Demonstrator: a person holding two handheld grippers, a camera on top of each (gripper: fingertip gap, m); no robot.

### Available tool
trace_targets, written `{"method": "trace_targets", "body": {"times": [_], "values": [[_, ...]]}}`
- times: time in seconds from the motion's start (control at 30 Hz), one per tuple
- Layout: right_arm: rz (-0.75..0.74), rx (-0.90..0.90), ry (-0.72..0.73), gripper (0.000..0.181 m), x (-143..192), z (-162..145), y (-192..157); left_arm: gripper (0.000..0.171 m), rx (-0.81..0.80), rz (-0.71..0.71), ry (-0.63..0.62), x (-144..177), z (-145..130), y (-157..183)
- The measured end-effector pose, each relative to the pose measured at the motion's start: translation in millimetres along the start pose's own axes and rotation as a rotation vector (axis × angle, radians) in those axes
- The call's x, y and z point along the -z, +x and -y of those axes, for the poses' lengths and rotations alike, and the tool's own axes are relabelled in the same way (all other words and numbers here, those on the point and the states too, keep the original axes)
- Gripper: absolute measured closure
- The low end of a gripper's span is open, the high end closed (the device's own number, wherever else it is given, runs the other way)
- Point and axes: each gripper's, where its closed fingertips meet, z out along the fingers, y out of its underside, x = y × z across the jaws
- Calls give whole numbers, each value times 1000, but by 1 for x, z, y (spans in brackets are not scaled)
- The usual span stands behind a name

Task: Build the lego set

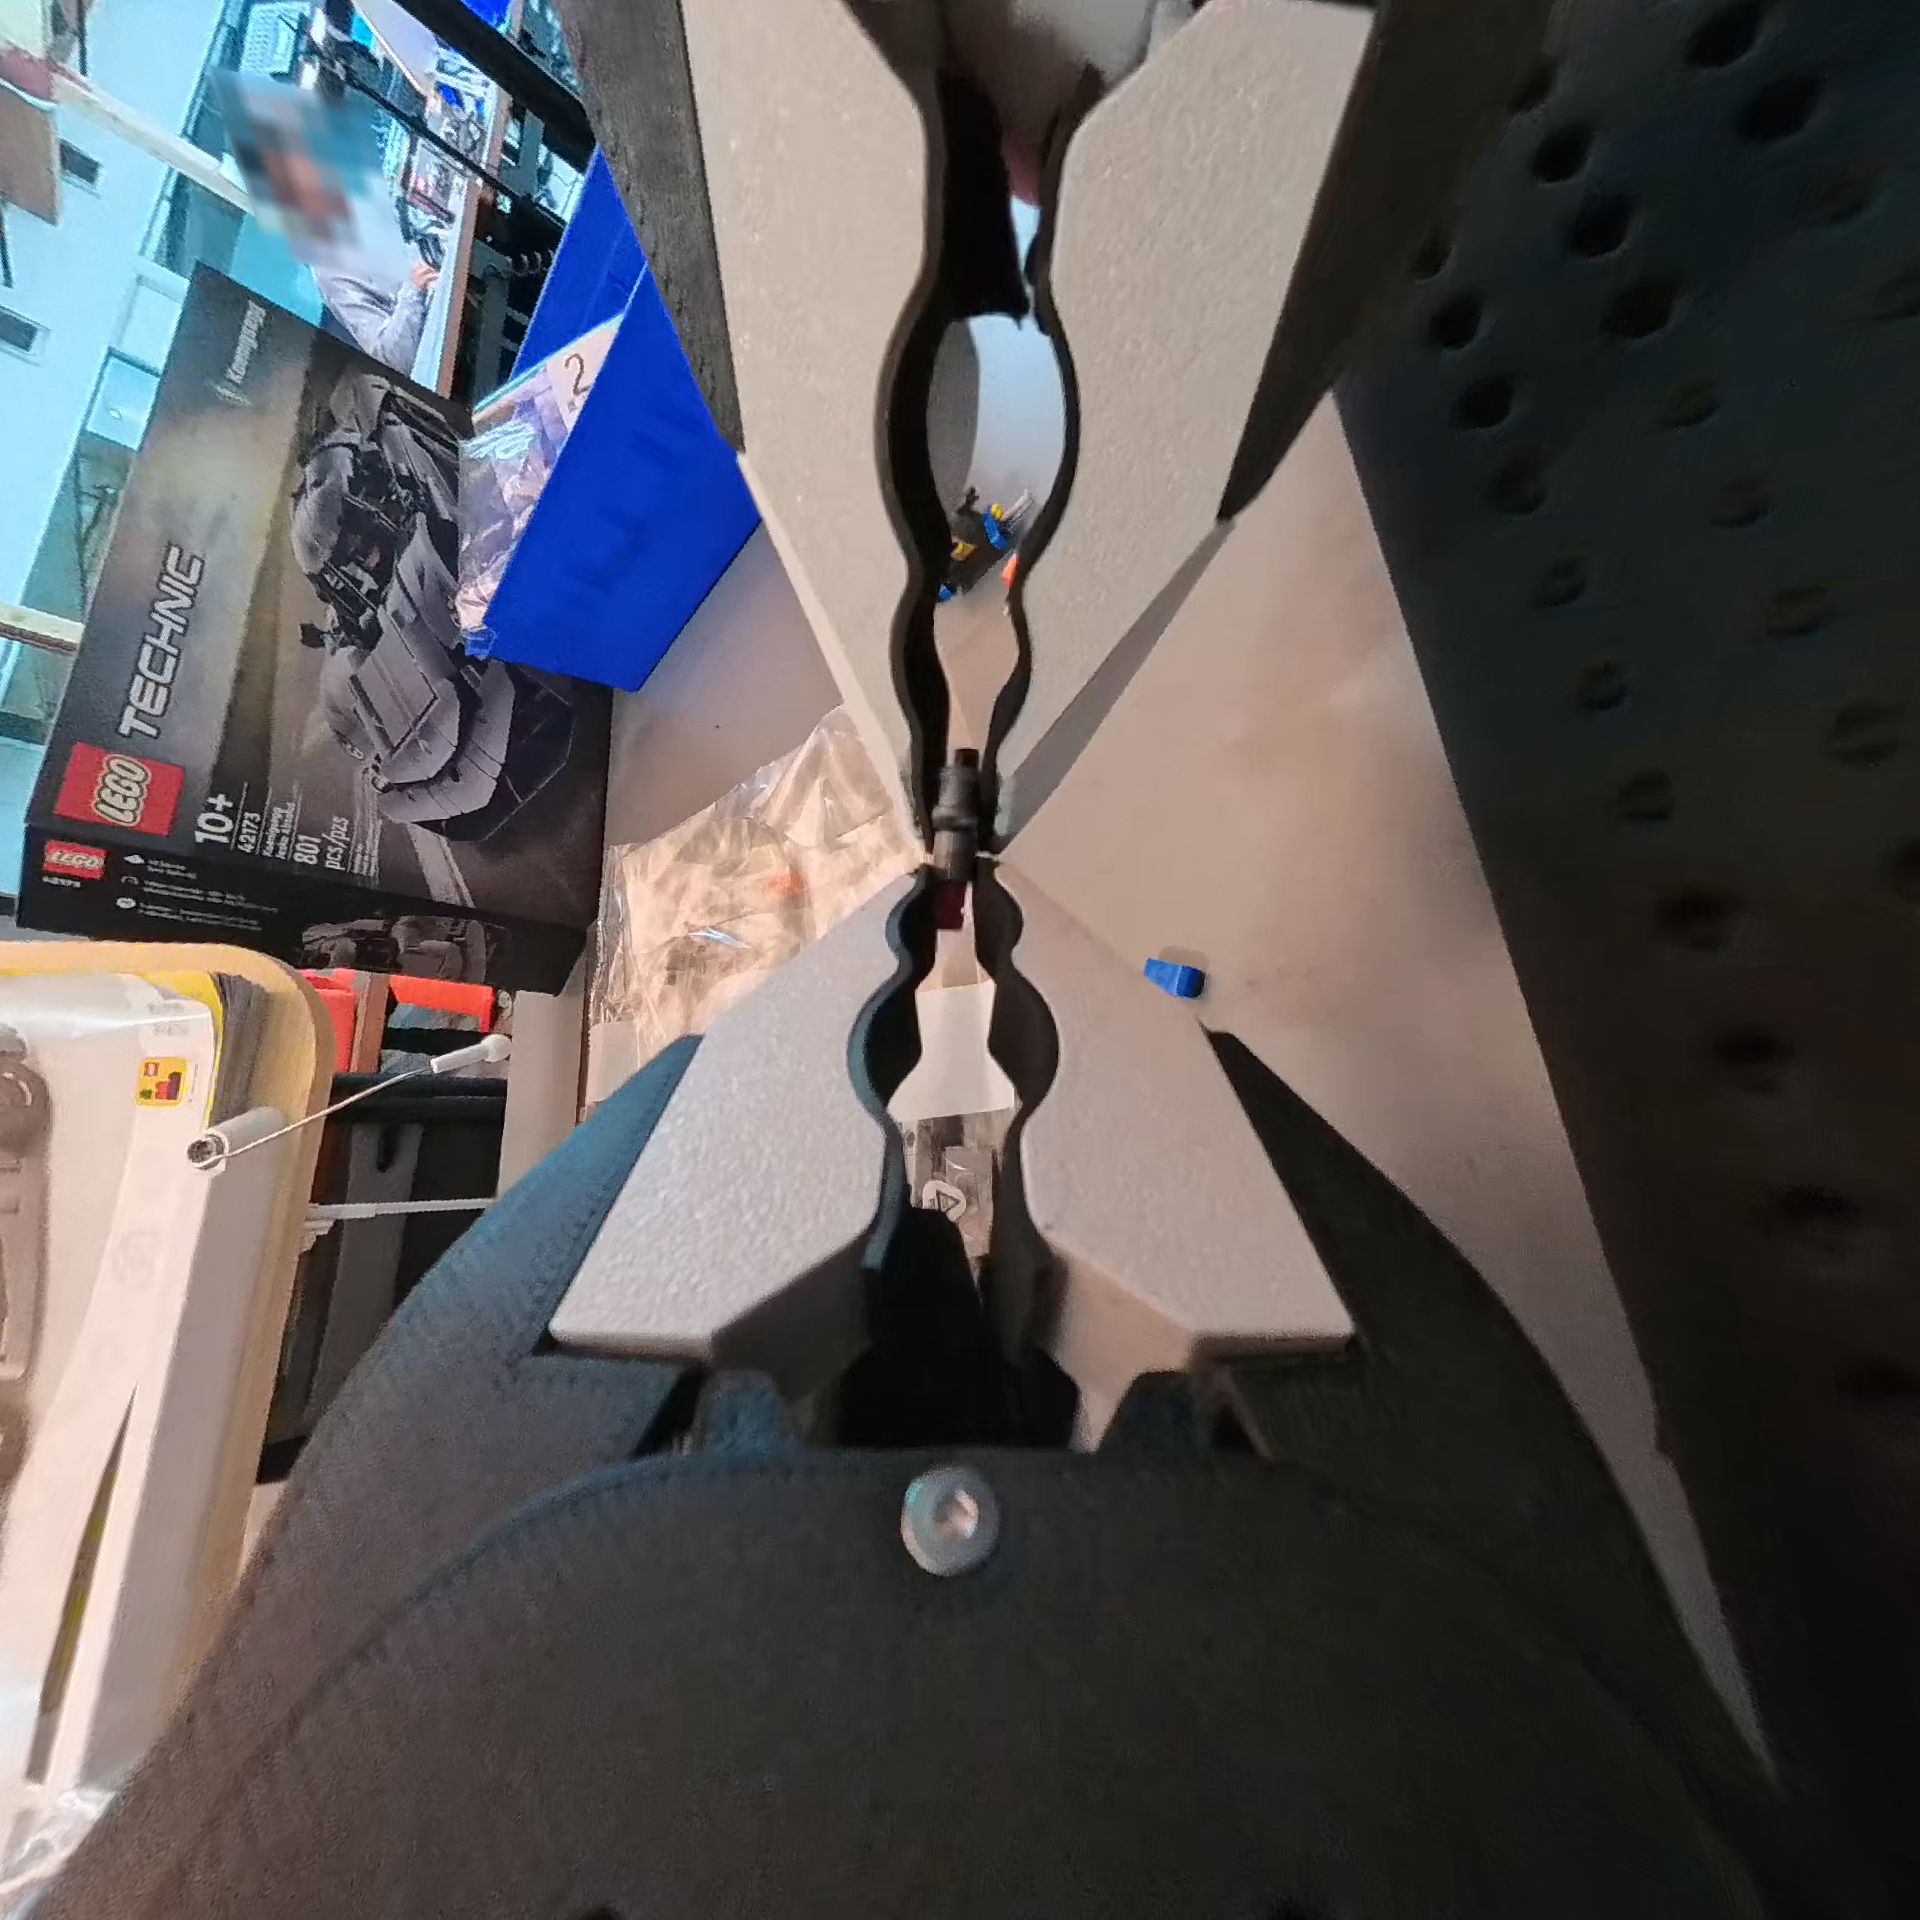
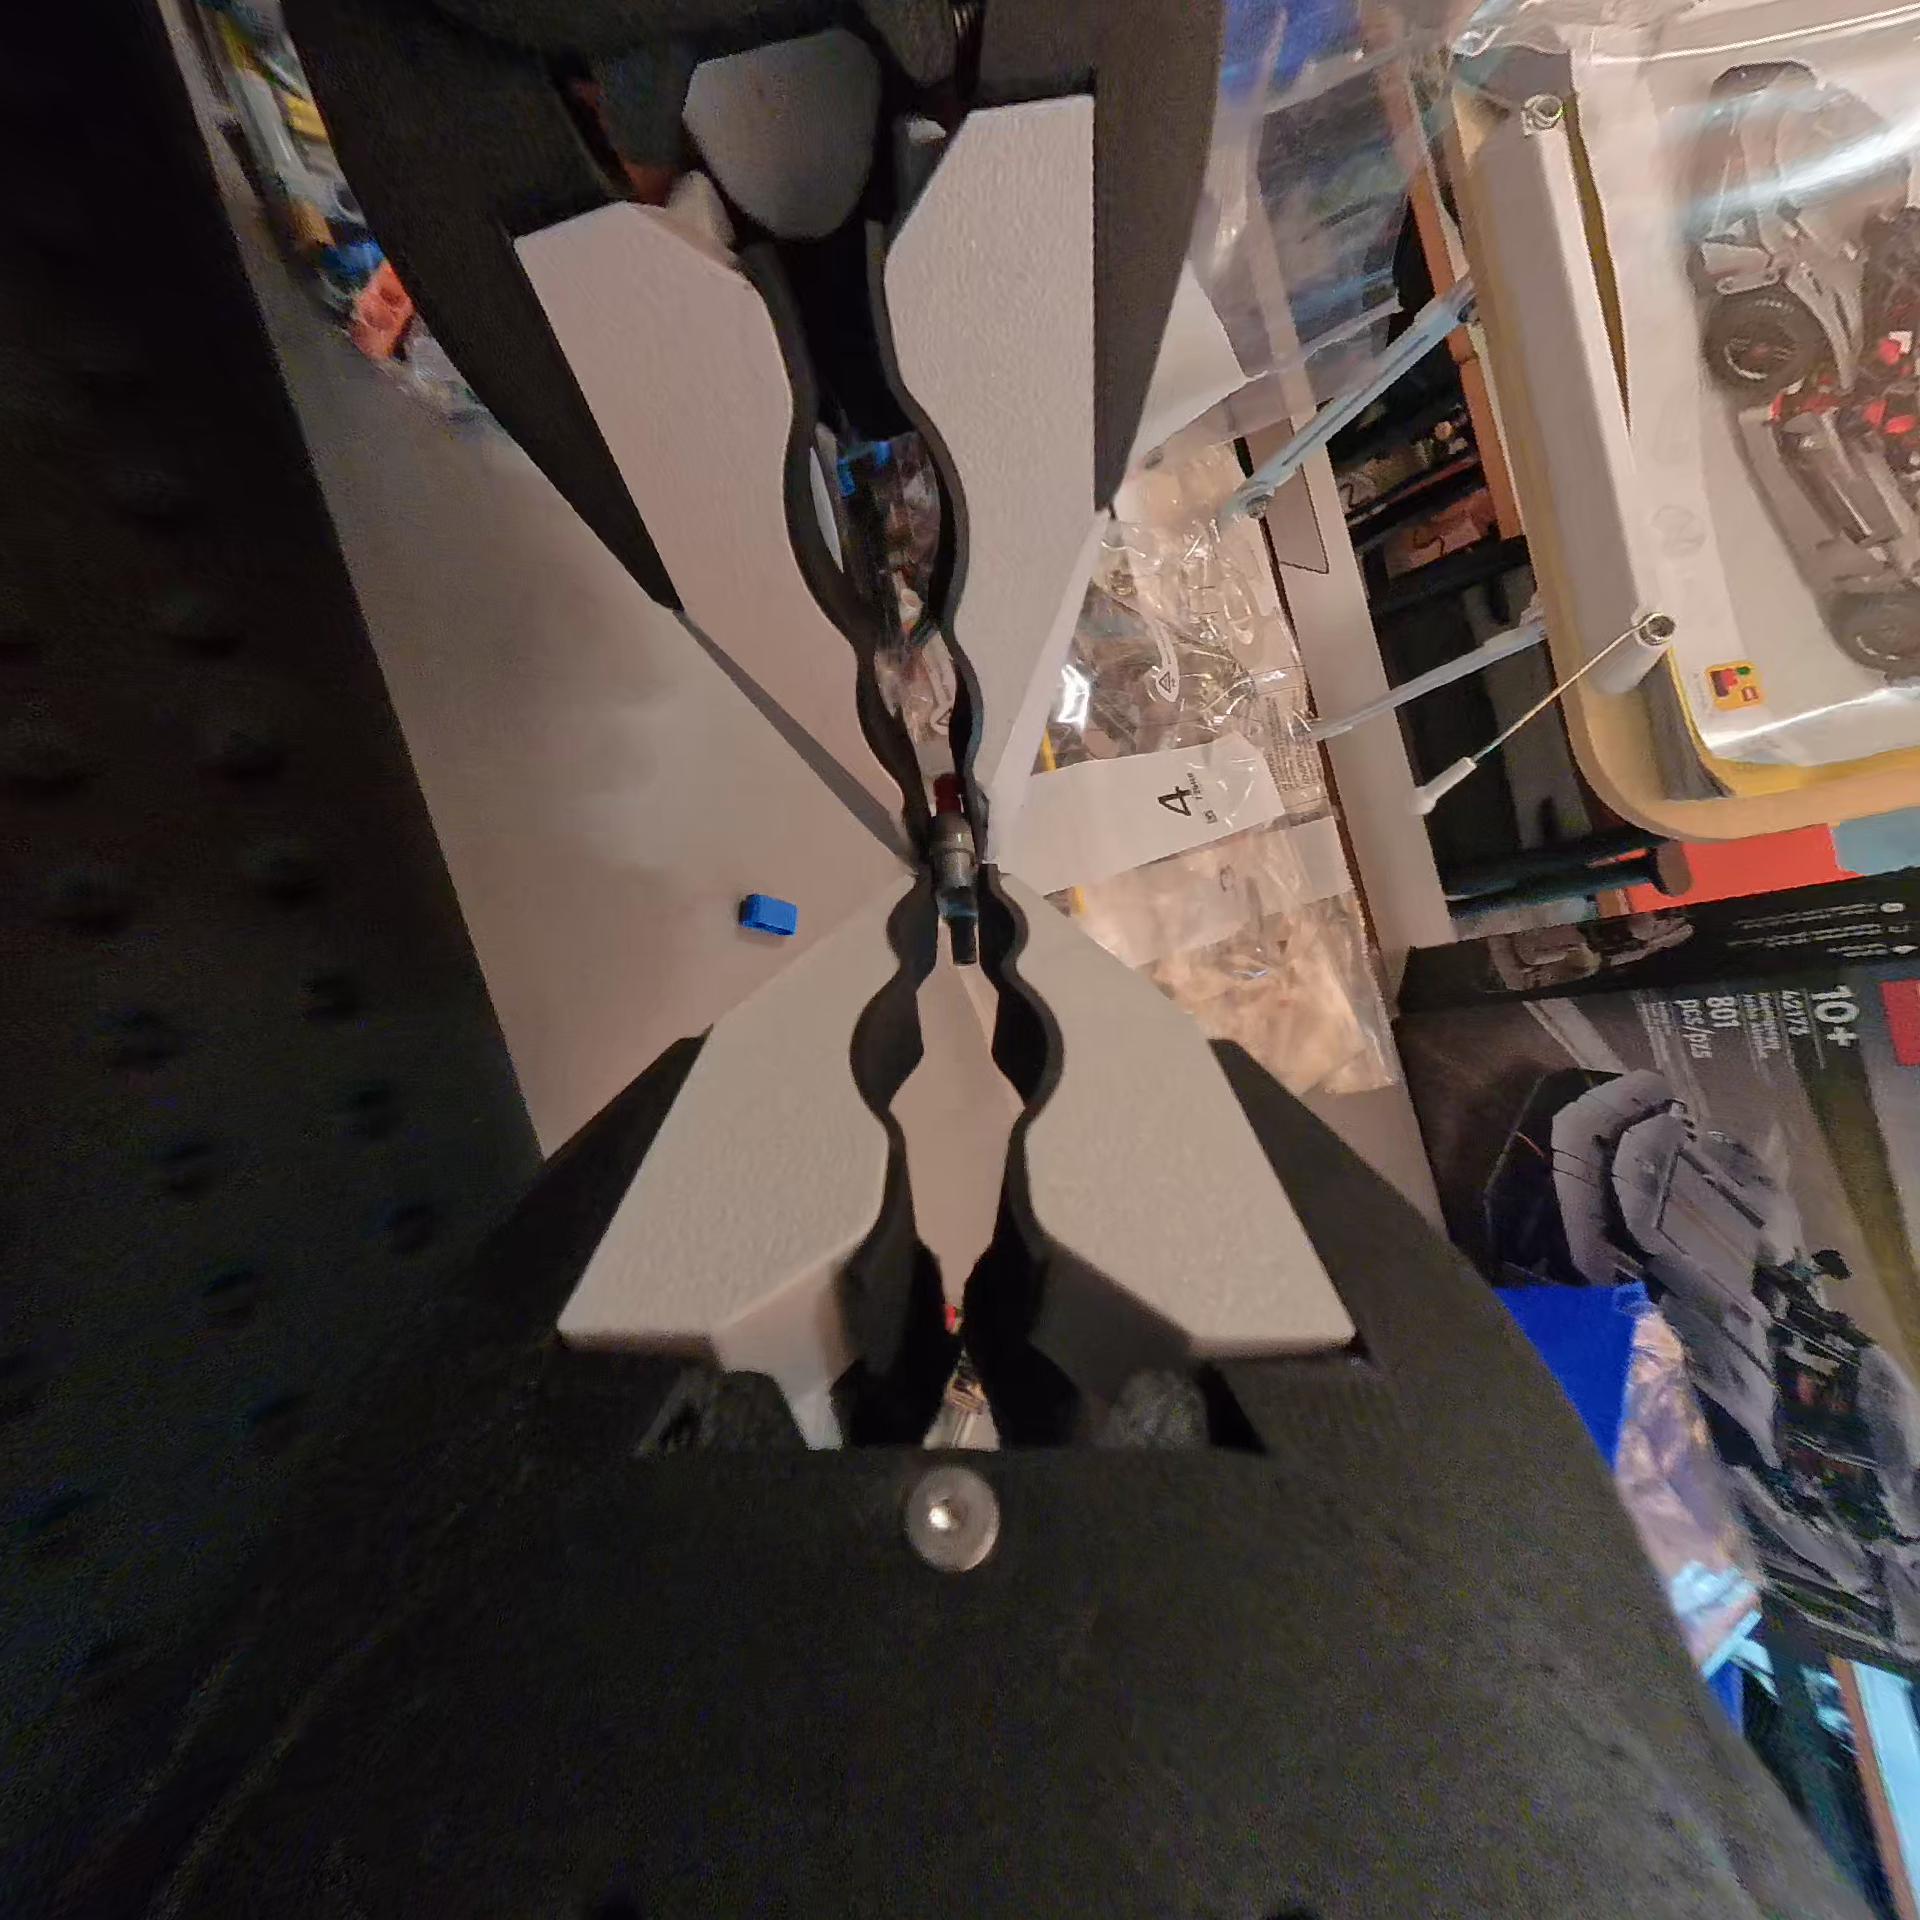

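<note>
The left tool (image 1: 951,883) and right tool (image 2: 961,883) meet tip to tip, each pinching 1 end of a small grey-and-red peg (image 1: 954,821) above the white surface (image 1: 1299,831). A blue piece (image 2: 769,914) lies just beside them.

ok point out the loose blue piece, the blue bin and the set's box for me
loose blue piece (image 1: 1174,978): left wrist view, middle of its top face
blue bin (image 1: 623,520): left wrist view, its outer side wall
set's box (image 1: 343,623): left wrist view, the printed front face
</note>
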Motion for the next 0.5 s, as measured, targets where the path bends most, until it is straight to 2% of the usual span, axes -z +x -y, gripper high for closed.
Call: {"method": "trace_targets", "body": {"times": [0.37, 0.47, 0.5], "values": [[161, -167, 157, 176, 16, -2, -11, 167, 66, -99, 81, 5, 15, 13], [130, -141, 131, 176, 19, -5, -10, 171, 100, -136, 97, 6, 14, 16], [109, -147, 53, 176, 18, -24, -5, 171, 94, -91, 38, 6, -1, 7]]}}
